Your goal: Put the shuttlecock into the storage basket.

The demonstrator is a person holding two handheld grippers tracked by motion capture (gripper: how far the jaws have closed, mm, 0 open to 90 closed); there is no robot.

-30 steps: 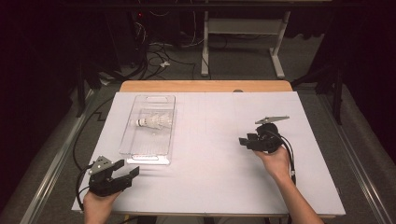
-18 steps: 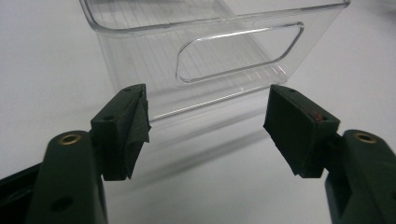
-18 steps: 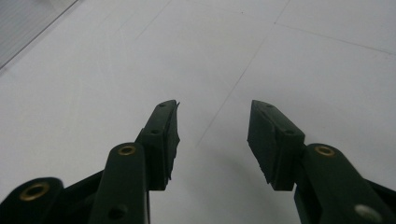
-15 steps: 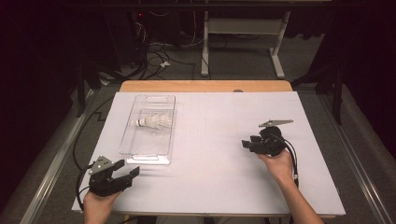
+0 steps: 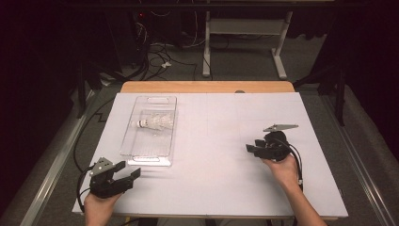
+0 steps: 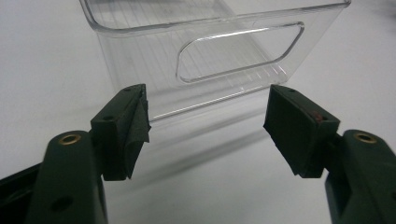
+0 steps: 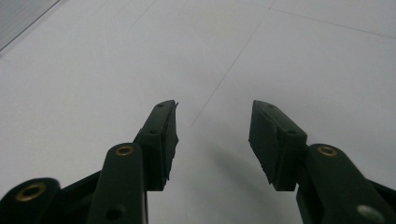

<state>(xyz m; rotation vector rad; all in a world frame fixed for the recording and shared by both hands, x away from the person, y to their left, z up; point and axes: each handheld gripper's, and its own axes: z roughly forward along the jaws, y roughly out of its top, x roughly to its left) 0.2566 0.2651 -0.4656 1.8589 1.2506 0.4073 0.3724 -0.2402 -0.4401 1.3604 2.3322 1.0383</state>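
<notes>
The shuttlecock (image 5: 153, 123) already lies inside the clear plastic bin (image 5: 133, 149). Both the left gripper (image 5: 126, 174) and right gripper (image 5: 251, 149) are empty, jaws apart, so any remaining work likely concerns the bin.

We note the clear bin (image 6: 219, 60) cut off by the left gripper view's top edge, and the shuttlecock (image 5: 155, 124) inside that bin in the high view too small for its feathers to be told.
</notes>
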